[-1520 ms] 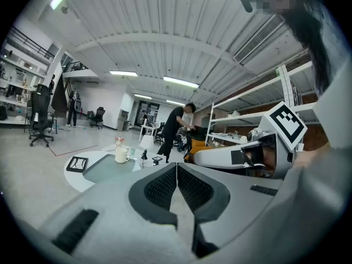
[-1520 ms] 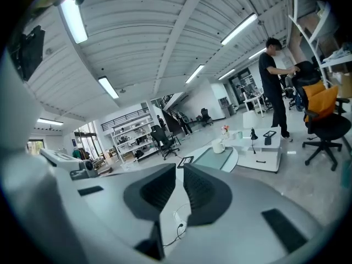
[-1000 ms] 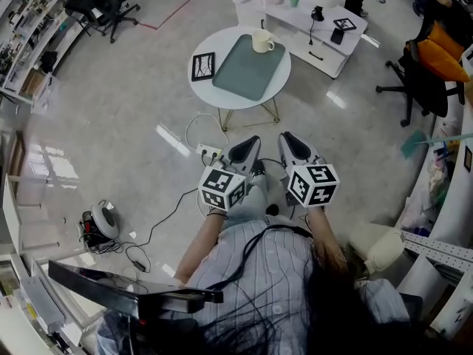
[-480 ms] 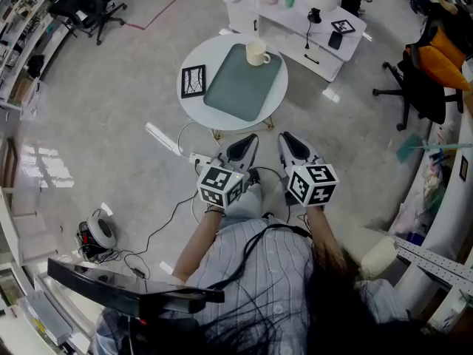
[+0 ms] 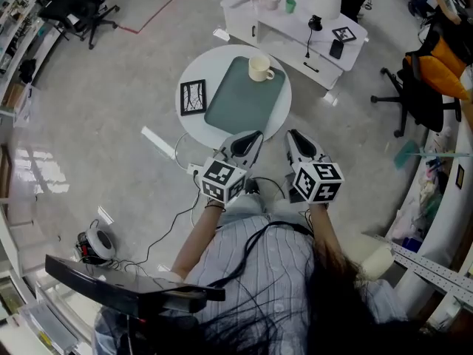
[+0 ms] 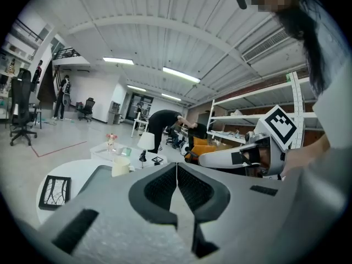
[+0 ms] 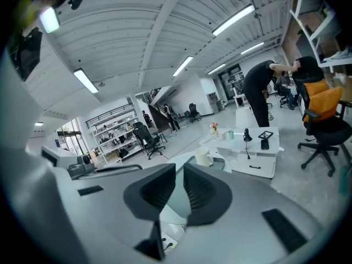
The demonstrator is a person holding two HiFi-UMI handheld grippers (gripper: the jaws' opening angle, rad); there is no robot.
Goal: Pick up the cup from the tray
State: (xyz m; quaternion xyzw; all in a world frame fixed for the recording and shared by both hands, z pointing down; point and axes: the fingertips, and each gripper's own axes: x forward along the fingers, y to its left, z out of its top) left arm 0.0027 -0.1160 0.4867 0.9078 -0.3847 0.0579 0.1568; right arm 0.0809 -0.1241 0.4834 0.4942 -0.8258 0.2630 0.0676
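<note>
Tray (image 5: 240,103) on round table (image 5: 194,125), office floor (image 5: 111,80)

LIGHTING AND IMAGE QUALITY

Illumination is bright, even and overhead, supplied by ceiling light strips (image 6: 179,75) visible in both gripper views. The glossy floor (image 5: 103,80) returns pale glare patches at the left of the head view. Shadows are faint: the cup (image 5: 259,68) casts almost none on the tray (image 5: 240,102). All views curve strongly at the edges, and the gripper views have dark rounded corners. The bodies of the left gripper (image 6: 176,166) and right gripper (image 7: 180,166) are soft near the lens.
</note>
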